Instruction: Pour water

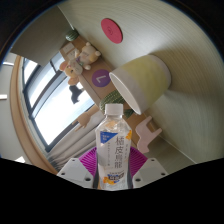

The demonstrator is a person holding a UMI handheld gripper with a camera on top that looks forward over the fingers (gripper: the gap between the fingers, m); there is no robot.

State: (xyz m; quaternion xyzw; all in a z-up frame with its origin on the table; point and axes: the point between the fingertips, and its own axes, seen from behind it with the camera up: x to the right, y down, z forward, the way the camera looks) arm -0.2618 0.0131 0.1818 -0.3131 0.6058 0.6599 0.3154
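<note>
One tool [112, 172] carries a small plastic bottle [113, 143] with a white cap and printed label; both fingers, with magenta pads [92, 160], press on its lower body, so it is pinched. The whole view is rolled, so the bottle's true tilt cannot be told. Just beyond the bottle's cap, slightly to one side, lies a pale yellow cup [139, 78] on the light bench [180, 60], its mouth facing the bottle; bottle's long axis runs from the fingers toward that cup. Farther beyond the cup are a purple coaster [100, 76], a red disc [111, 31] and small figurines [72, 60] near a window [45, 100]. Nothing stands between cap and cup; the cap appears still on.
</note>
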